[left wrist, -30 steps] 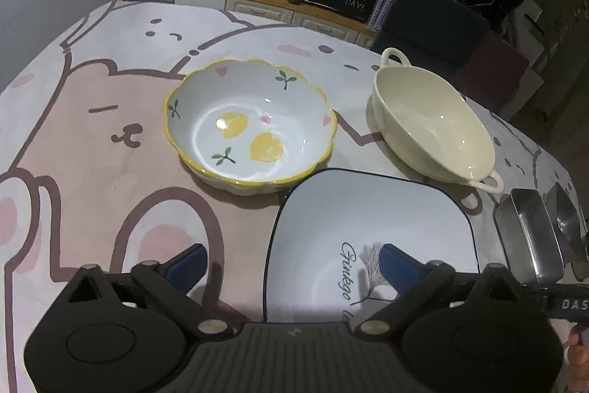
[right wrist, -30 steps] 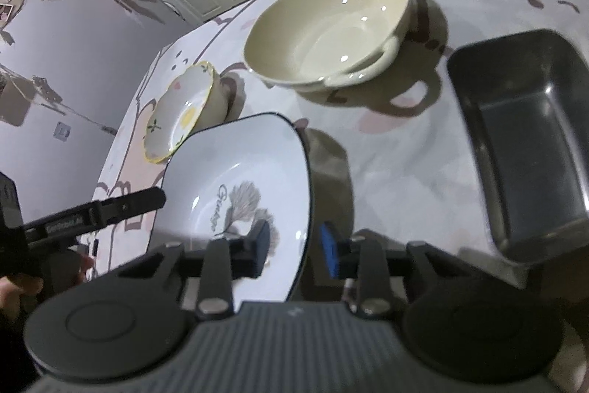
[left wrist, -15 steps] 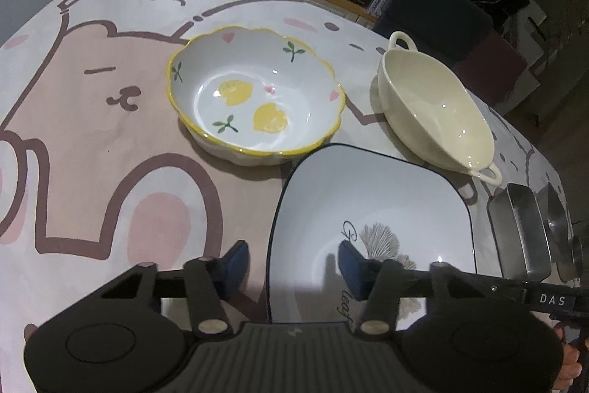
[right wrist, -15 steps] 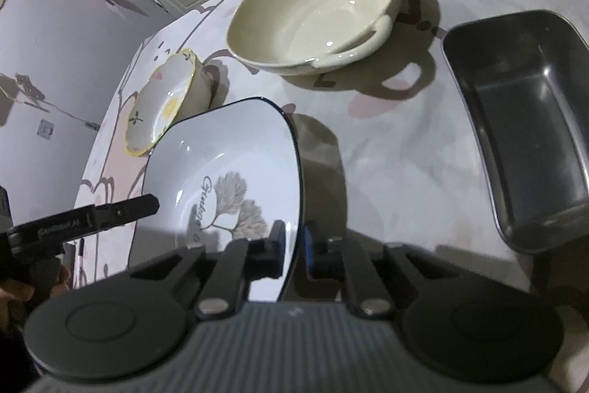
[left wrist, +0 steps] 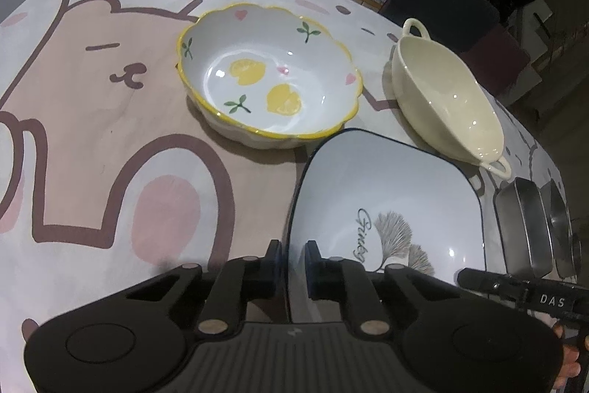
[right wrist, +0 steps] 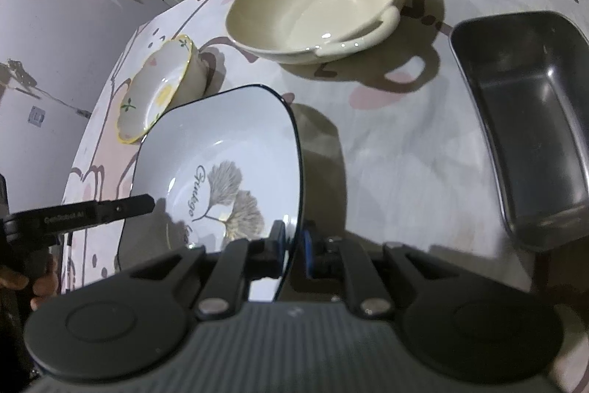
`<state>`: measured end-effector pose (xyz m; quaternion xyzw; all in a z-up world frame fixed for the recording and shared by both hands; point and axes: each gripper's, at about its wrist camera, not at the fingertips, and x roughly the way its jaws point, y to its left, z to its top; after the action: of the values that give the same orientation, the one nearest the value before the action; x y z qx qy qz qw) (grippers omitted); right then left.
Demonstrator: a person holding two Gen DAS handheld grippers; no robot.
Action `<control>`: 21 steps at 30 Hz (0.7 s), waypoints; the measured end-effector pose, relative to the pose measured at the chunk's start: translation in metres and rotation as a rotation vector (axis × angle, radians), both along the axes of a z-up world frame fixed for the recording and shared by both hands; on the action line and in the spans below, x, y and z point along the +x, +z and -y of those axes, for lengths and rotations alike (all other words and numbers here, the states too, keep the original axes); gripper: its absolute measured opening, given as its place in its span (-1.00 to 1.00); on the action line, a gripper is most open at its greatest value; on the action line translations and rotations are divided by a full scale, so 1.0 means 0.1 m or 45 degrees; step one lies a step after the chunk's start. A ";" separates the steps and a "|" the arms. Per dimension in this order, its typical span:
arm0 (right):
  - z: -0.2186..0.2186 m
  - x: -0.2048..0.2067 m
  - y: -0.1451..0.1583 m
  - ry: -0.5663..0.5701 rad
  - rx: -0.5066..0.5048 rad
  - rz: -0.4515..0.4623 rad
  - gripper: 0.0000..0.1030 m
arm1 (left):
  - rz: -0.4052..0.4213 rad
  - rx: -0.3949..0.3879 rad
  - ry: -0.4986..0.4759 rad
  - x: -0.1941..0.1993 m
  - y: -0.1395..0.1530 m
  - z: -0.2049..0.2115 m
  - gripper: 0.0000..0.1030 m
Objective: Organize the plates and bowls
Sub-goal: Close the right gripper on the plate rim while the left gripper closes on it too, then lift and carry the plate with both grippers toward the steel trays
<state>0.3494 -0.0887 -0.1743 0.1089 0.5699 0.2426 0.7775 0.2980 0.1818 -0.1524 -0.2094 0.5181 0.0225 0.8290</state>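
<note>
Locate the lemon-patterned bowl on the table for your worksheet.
In the left wrist view the lemon-patterned bowl sits on the tablecloth, left of the cream two-handled dish and just beyond the square plate.

The room I work in is dim, the far kitchen nearly black in my left view; light falls from above, leaving small white glints inside the cream two-handled bowl (right wrist: 324, 2) and the lemon-patterned bowl (left wrist: 268, 80); the cream bowl throws a soft shadow onto the tablecloth (right wrist: 386, 142) toward me; the square plate (right wrist: 221, 150) shades the cloth on its right and mirrors my dark claws on its glaze; the metal tray (right wrist: 530, 120) is murky inside; straight lines bow toward the frame edges, corners go black; my own housing sits blurred in the foreground.
</note>
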 end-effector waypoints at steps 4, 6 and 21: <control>-0.01 0.00 0.00 0.002 -0.008 0.011 -0.79 | -0.002 -0.026 -0.002 0.00 -0.02 -0.02 -0.73; -0.01 0.00 -0.01 0.004 -0.013 0.021 -0.79 | -0.006 -0.028 -0.006 0.01 -0.03 -0.02 -0.73; -0.05 0.05 -0.09 -0.016 0.003 0.035 -0.75 | -0.001 -0.059 -0.018 0.01 -0.08 -0.01 -0.74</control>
<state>0.3546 -0.0832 -0.1832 0.1099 0.5582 0.2397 0.7867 0.2988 0.1831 -0.1599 -0.2250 0.5201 0.0047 0.8239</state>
